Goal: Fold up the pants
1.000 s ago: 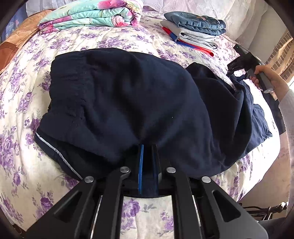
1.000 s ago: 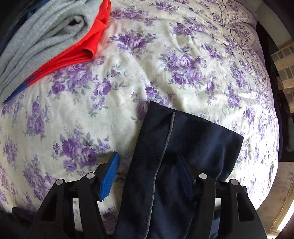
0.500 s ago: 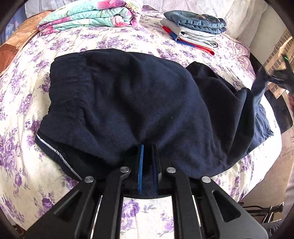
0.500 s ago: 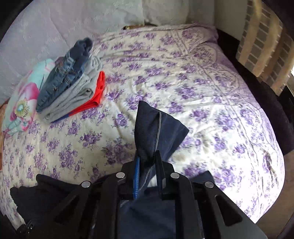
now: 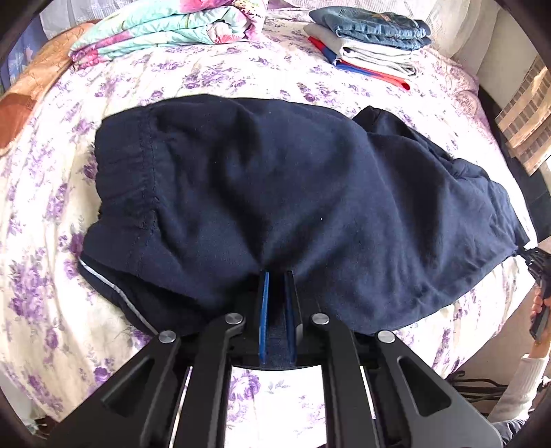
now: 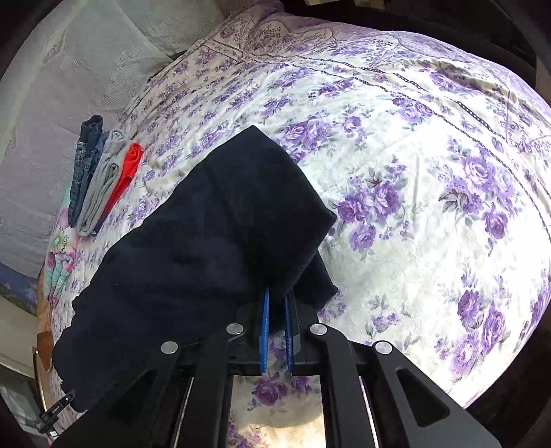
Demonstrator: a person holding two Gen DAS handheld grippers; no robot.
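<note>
With both grippers, left (image 5: 276, 275) and right (image 6: 276, 291), clenched on the navy pants (image 5: 275, 193), I keep edges taut above the bed (image 6: 430, 206).

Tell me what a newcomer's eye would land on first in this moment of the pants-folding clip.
The dark navy pants dominate, spread across the middle of the purple-flowered bedspread. The left gripper is shut on their near edge, and the right gripper is pinched on the leg end at the bed's side. Farther back sit a stack of folded clothes and a folded floral quilt.
</note>
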